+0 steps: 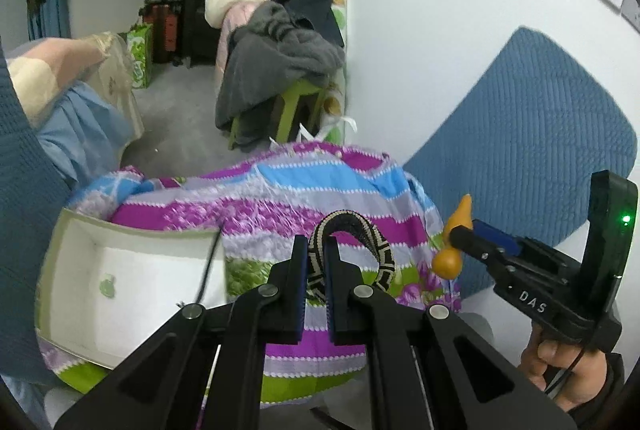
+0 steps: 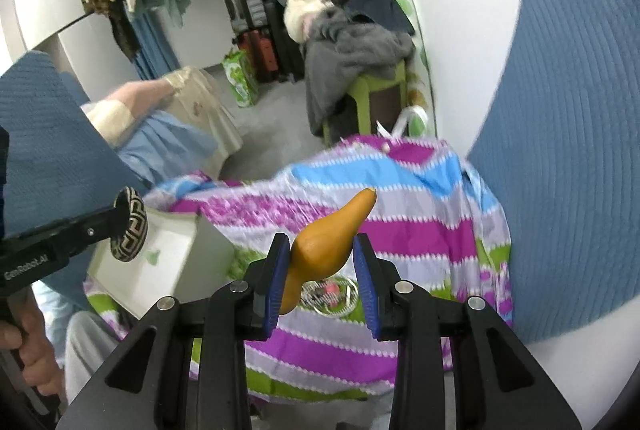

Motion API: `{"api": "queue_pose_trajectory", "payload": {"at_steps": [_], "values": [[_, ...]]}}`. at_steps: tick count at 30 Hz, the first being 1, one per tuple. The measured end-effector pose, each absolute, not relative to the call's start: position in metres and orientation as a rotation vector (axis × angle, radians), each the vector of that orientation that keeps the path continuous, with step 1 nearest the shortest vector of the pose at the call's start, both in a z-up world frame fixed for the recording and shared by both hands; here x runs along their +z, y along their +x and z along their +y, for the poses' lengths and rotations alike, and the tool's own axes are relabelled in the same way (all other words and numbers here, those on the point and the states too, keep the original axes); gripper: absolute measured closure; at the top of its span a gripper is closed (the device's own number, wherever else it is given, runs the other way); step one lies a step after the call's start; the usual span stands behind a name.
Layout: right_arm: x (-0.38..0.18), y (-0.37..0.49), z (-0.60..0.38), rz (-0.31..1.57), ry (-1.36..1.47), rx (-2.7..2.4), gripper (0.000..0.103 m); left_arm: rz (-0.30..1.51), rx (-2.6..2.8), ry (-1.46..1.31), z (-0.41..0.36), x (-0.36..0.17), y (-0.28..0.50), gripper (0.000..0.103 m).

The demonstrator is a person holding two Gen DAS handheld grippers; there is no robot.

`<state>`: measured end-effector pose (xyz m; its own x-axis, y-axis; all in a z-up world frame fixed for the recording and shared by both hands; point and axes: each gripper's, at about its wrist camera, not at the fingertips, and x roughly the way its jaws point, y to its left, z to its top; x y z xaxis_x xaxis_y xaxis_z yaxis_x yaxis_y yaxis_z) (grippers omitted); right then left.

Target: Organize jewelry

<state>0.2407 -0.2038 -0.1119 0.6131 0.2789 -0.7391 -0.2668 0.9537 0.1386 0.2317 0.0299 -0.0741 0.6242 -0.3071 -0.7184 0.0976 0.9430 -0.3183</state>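
Two hand-held grippers are hovering above a table draped in a striped purple, blue and green cloth (image 2: 420, 230), each carrying one piece of jewelry.

The left gripper (image 1: 316, 262) is clamping a woven black-and-cream bangle (image 1: 356, 246) between nearly closed fingers. The bangle is standing on edge, arching up and away from the fingertips, and the right wrist view is showing its patterned band side-on.

The right gripper (image 2: 320, 270) is pinching an orange gourd-shaped pendant (image 2: 324, 250) around its fat bulb, the pads partly closed on it. The pendant's long axis is running diagonally — narrow tip pointing up and away to the right, rounded base hanging down toward the left pad.

An open white box (image 1: 132, 278) is sitting on the cloth to the left, below the bangle; its floor is showing only a small green mark, and no jewelry is visible inside. Under the right gripper, a shallow dish (image 2: 332, 296) with small items — too blurred to identify — is resting on the cloth.

Judging by this, the sorting seems to be in an early-to-middle stage: both pieces are lifted but neither is placed, and the box probably remains to be filled.
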Motion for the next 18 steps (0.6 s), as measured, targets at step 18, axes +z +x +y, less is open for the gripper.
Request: {"api": "queue_pose_trajectory", "payload": {"at_steps": [18], "values": [[-0.086,0.248,-0.068,0.791,-0.024,0.482,0.073,0.857,-0.116,-0.284,0.164,-0.069,0.216,0.097]]}}
